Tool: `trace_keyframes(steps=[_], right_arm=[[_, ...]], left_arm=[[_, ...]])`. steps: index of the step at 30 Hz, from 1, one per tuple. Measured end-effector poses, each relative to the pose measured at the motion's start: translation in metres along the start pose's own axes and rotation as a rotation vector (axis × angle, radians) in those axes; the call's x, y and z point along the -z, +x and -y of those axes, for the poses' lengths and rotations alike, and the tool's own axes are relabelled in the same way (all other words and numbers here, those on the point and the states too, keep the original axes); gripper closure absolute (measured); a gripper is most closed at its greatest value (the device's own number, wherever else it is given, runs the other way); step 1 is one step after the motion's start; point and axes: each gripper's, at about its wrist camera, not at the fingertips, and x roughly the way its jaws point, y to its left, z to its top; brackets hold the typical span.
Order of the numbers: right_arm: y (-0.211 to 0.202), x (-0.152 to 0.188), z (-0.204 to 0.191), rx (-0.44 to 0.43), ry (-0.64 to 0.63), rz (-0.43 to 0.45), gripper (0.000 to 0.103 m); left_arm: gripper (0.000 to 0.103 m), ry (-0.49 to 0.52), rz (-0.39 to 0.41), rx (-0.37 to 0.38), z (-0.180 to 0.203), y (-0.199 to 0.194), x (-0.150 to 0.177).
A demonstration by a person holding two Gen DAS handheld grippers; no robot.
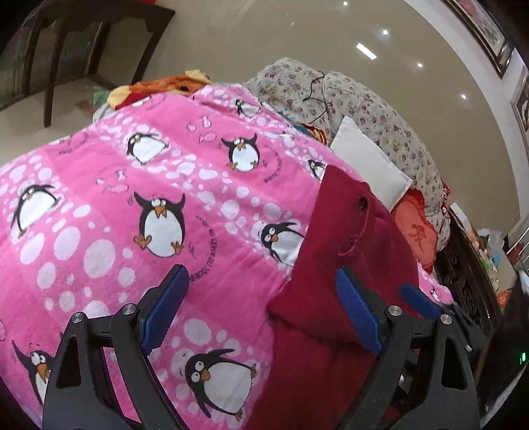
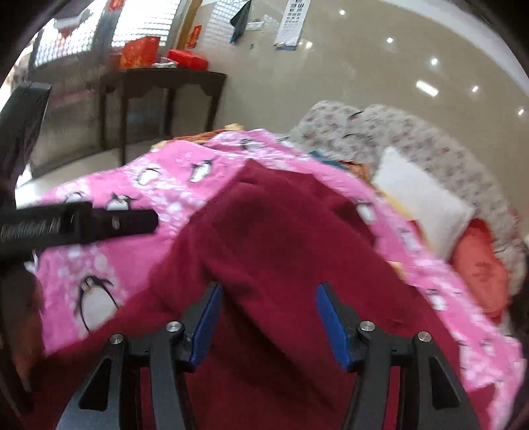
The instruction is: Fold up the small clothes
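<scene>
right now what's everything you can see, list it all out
dark red garment: 1, maroon, spread on the blanket under both grippers
penguin blanket: 1, pink with white dots, covering the bed
floral quilt: 1, beige with small flowers, bunched behind the blanket
white pillow: 1, white, between blanket and quilt
red cushion: 1, orange-red, right of the pillow
orange cloth: 1, orange and yellow, at the blanket's far edge
dark wooden table: 1, near black, by the wall
red boxes: 2, red, on the table
eye chart: 1, white, on the wall
left gripper: blue fingers open, beside the garment's edge
right gripper: blue fingers open, over the garment
</scene>
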Motion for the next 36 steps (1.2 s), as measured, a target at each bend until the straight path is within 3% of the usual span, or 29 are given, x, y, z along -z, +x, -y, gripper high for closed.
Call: trace_keyframes(steps=[1,2,5,9,12,15,16,18,19,21,25,27,29,32,36], right_arm=[[0.005,0.000,0.006,-0.013,0.026,-0.008,0.092],[0.004,0.001,0.014,-0.036,0.064,-0.001,0.095],[-0.033,0.011,0.050,-0.052,0.230,0.087,0.096],[-0.095,0.043,0.122,0.017,0.456,0.175,0.097],[-0.123,0.082,0.169,0.062,0.597,0.157,0.097],[-0.124,0.117,0.194,0.069,0.681,0.121,0.097],[-0.122,0.126,0.200,0.054,0.715,0.112,0.093],[-0.113,0.144,0.211,-0.008,0.799,0.095,0.070],[-0.107,0.147,0.214,-0.032,0.825,0.088,0.053],[-0.096,0.151,0.218,-0.061,0.878,0.067,0.052],[-0.092,0.148,0.223,-0.053,0.917,0.101,0.052],[-0.088,0.139,0.229,-0.034,0.895,0.120,0.060],[-0.086,0.131,0.229,0.006,0.831,0.105,0.095],[-0.106,0.125,0.224,0.061,0.744,0.144,0.096],[-0.127,0.129,0.226,0.218,0.691,0.144,0.096]], left_arm=[[0.013,0.003,0.001,-0.003,0.000,0.000,0.000],[0.013,0.006,0.005,-0.006,0.000,-0.001,0.000],[0.013,0.013,0.029,-0.014,-0.001,-0.004,0.000],[0.013,0.013,0.034,-0.030,-0.002,-0.004,0.001],[0.013,0.032,0.038,-0.032,0.004,-0.006,0.002],[0.013,0.084,0.040,-0.037,0.019,-0.009,0.005],[0.013,0.102,0.037,-0.036,0.024,-0.010,0.006],[0.013,0.149,0.036,-0.038,0.036,-0.013,0.008],[0.013,0.166,0.037,-0.041,0.041,-0.013,0.009],[0.013,0.197,0.027,-0.046,0.050,-0.012,0.010],[0.013,0.244,0.013,-0.059,0.064,-0.009,0.012],[0.013,0.286,0.004,-0.077,0.076,-0.004,0.012],[0.013,0.310,-0.010,-0.084,0.085,0.000,0.012],[0.013,0.347,-0.009,-0.077,0.096,0.002,0.010],[0.013,0.382,0.021,-0.094,0.104,0.007,0.008]])
